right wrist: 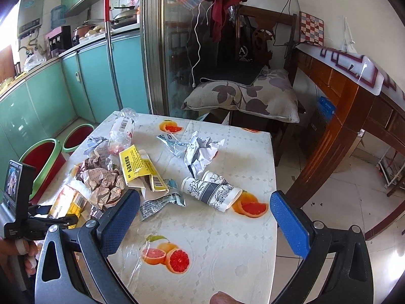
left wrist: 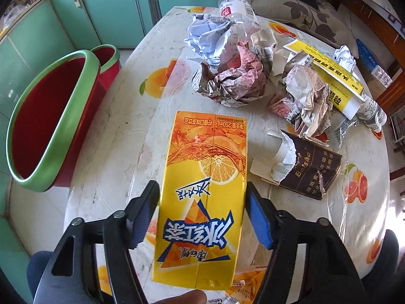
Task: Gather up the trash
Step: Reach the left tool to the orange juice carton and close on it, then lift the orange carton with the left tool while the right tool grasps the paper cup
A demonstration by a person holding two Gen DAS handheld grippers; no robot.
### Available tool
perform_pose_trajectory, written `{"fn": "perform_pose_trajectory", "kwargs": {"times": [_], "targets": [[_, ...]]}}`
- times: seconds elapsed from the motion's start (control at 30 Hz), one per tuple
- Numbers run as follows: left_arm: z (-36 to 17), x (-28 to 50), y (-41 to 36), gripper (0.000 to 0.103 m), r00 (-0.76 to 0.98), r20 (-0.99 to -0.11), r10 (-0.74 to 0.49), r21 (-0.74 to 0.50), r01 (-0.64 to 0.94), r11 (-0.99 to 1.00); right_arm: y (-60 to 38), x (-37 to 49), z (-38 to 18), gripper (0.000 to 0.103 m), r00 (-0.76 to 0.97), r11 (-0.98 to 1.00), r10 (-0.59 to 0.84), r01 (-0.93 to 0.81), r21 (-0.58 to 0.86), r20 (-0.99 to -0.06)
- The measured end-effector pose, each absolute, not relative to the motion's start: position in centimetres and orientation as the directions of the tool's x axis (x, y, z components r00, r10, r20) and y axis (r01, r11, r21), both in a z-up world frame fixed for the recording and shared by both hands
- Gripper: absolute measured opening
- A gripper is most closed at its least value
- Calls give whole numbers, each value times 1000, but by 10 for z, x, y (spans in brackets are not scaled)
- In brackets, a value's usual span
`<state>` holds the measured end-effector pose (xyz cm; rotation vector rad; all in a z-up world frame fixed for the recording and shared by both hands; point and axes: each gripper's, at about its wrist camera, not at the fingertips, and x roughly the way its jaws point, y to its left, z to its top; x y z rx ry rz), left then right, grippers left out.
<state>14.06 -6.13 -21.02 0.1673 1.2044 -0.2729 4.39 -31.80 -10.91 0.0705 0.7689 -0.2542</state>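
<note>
Yellow card fills the left wrist view: a tea carton point(left wrist: 202, 197) sits between the pads of the left gripper point(left wrist: 202, 217), both blue pads pressed on its narrow sides, so the tongs pinch it near its lower half. It looks held just above the table point(left wrist: 119, 126), though I cannot tell whether its far end touches. Thin board like this is light and probably empty, and it should dent if squeezed hard; a grip across the folded edges, as now, seems the stiffest hold. To the left, beside the table, stands a red bin point(left wrist: 50, 116) with a green rim, the likely drop point. Crumpled paper point(left wrist: 235, 76) and a dark cigarette pack point(left wrist: 311, 172) lie beyond.

From the right wrist view, the right gripper point(right wrist: 205, 217) hangs spread wide over the table, holding nothing. Ahead lie two paper cups point(right wrist: 212, 190), soft and easily crushed, best taken across the body.
</note>
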Motion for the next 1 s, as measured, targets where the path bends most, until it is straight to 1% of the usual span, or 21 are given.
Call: {"fn": "perform_pose_trajectory", "kwargs": {"times": [0.17, 0.33, 0.4, 0.47, 0.57, 0.63, 0.73, 0.87, 1.0], "targets": [[-207, 141, -53, 59, 322, -933, -162, -62, 298, 952, -322, 62, -120, 103, 669, 972, -198, 228, -55, -717], [-187, 139, -40, 59, 383, -910, -157, -46, 283, 958, -332, 84, -135, 103, 660, 979, -188, 186, -84, -727], [-178, 137, -36, 59, 411, -898, -157, -38, 283, 958, -340, 97, -143, 103, 660, 988, -147, 130, -81, -736], [-169, 135, -31, 59, 430, -889, -159, -35, 281, 959, -342, 109, -152, 103, 649, 993, -111, 39, -113, -753], [-160, 132, -25, 59, 455, -876, -161, -32, 278, 960, -339, 122, -172, 103, 616, 969, -128, -88, -230, -777], [-155, 130, -22, 59, 467, -869, -165, -35, 275, 961, -341, 130, -183, 103, 600, 954, -149, -122, -274, -786], [-151, 130, -24, 59, 477, -862, -172, -39, 276, 960, -350, 142, -198, 103, 572, 949, -157, -138, -283, -805], [-148, 131, -32, 59, 479, -858, -185, -49, 283, 958, -355, 157, -218, 103, 523, 957, -119, -167, -238, -844], [-142, 130, -30, 59, 491, -851, -186, -42, 288, 957, -349, 167, -236, 103, 497, 942, -165, -177, -285, -852]]}}
